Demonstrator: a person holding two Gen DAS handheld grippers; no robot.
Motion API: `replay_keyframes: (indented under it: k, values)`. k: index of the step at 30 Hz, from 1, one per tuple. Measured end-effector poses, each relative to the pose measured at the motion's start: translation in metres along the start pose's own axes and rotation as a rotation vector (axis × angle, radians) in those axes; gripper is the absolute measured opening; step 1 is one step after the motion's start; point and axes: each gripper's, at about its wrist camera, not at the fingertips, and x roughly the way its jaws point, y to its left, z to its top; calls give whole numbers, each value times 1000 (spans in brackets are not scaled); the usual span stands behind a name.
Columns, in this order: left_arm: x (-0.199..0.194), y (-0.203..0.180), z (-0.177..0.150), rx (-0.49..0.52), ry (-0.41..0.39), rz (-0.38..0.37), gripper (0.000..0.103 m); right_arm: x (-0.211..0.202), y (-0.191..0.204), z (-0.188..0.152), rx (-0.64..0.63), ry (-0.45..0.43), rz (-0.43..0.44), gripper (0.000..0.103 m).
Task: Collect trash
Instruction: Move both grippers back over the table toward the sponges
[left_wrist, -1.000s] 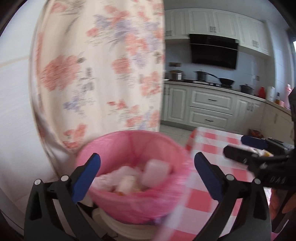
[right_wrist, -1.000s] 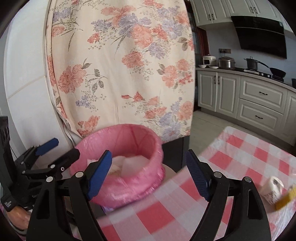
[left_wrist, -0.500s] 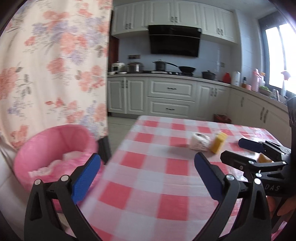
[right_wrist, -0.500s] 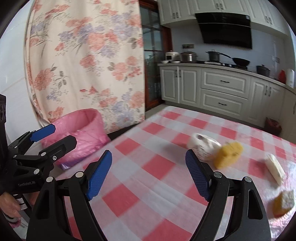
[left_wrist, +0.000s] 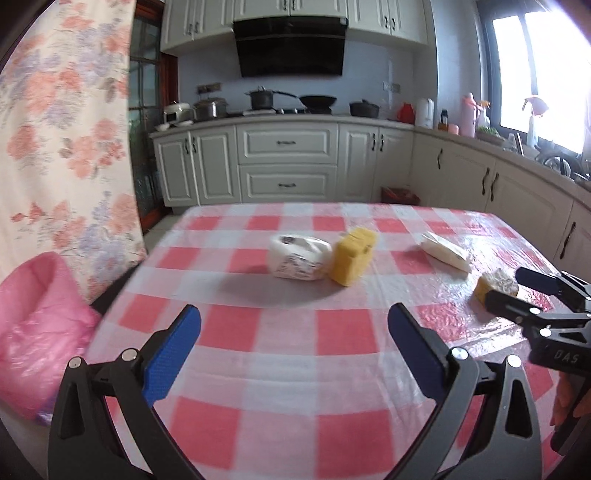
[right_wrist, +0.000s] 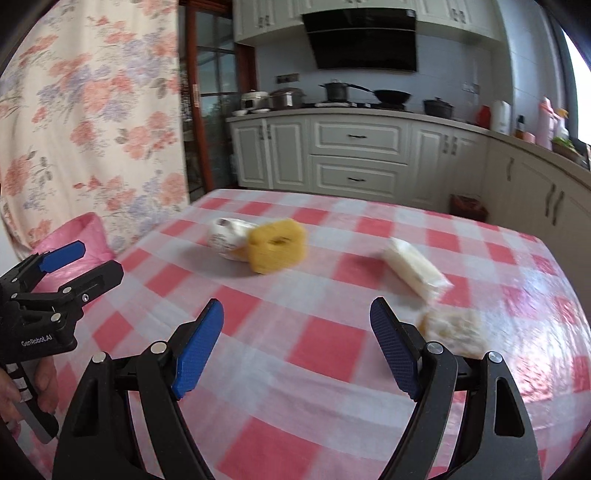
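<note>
Checked red-and-white cloth covers the table (left_wrist: 295, 373) under both my tools, with kitchen cabinets beyond. My left gripper (left_wrist: 293, 354) hangs over bare squares with its jaws spread wide and nothing between them; my right gripper (right_wrist: 295, 350) is equally wide and empty. Just past my right finger sits a crumbly yellow-white scrap (right_wrist: 452, 330), and beyond it a white wrapped packet (right_wrist: 415, 273). Farther out, a yellow sponge-like block (left_wrist: 352, 256) touches a white crumpled wrapper (left_wrist: 297, 256) near mid-table. The pink-lined bin (left_wrist: 37, 339) stands off the table's left edge. I judge the crumbly scrap could break apart or skid on the glossy cloth if I close carelessly, and the touching pair could shove each other. Open cloth lies in front of both grippers; the near right scrap sits close to the table's edge.
</note>
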Motion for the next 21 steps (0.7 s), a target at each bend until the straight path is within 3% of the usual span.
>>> replay_keyframes:
  k: [12, 16, 21]
  values:
    - [53, -39, 13, 61, 43, -20, 98, 18, -88, -9, 122, 98, -203, 77]
    - [66, -42, 20, 62, 43, -31, 97, 31, -98, -12, 150, 139, -204, 77]
    - [80, -48, 29, 79, 45, -35, 86, 43, -96, -12, 146, 182, -191, 77]
